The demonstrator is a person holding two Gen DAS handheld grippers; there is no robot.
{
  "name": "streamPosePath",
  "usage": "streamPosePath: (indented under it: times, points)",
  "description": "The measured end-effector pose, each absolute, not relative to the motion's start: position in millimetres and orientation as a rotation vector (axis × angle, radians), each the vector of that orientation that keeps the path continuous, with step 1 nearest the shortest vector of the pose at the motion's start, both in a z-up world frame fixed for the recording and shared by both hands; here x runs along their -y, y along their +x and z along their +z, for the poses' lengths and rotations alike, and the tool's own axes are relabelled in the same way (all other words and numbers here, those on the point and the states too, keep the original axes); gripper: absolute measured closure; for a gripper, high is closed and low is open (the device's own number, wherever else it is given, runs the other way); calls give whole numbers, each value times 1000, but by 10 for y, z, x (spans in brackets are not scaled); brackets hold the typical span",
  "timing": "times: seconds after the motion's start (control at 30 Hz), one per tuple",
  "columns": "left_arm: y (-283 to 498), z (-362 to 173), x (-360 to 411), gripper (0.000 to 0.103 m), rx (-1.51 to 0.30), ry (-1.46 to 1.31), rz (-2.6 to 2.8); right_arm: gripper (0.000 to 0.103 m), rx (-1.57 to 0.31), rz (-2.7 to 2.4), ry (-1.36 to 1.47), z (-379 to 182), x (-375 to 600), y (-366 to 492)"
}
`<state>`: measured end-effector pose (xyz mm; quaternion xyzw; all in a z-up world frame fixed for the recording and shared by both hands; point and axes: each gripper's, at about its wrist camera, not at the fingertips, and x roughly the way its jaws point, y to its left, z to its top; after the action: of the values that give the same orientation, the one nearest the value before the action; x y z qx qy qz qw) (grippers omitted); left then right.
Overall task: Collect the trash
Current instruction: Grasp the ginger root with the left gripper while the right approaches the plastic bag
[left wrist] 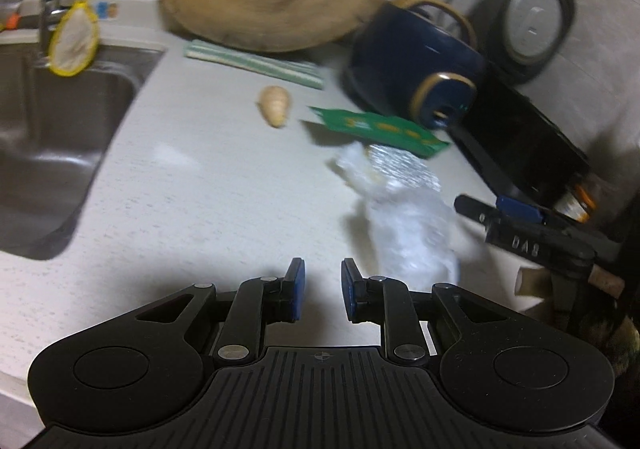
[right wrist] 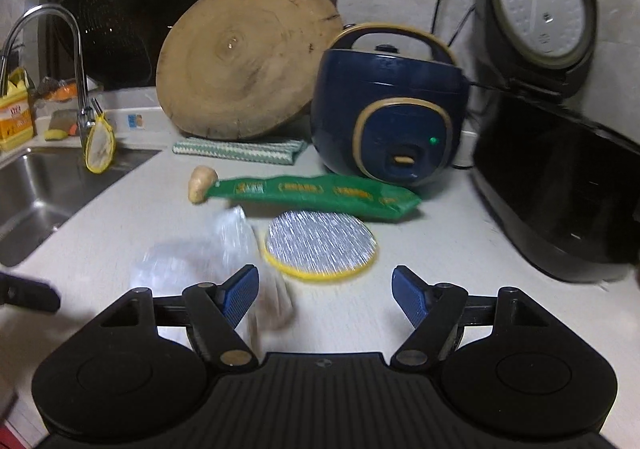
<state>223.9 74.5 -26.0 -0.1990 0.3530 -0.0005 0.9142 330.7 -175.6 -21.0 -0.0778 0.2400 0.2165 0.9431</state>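
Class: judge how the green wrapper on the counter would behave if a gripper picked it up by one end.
The green wrapper looks thin and flat, so probably light and floppy, sagging when lifted. Its glossy film may slip.

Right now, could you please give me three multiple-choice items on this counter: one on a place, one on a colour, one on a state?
1. Where does the long wrapper lie?
A. In the sink
B. On the counter in front of the blue rice cooker
C. On top of the round wooden board

2. What colour is that wrapper?
A. Red
B. Green
C. White

3. How does the right gripper stand?
A. Open, with nothing between its pads
B. Shut on the foil lid
C. Shut on the wrapper

Answers:
1 B, since it stretches across the counter just before the cooker's front.
2 B, since its printed surface is green with yellow marks.
3 A, since both blue pads stand wide apart with bare counter between them, and the foil lid lies beyond them.
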Motion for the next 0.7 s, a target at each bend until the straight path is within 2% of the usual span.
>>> streamPosePath:
  times: [0.27, 0.43, 0.7]
  points:
    - [2230, -229, -1049, 80, -706, -463, 122, 29, -595, 475, -120, -275, 1460, 4220]
    - [2248, -217, -1129, 80, -719, -477, 164, 29, -579, 515, -153, -184, 1197, 4492]
    - [2205, -168, -1182, 80, -703, -503, 201, 29, -708, 817, -190, 60, 362, 4823]
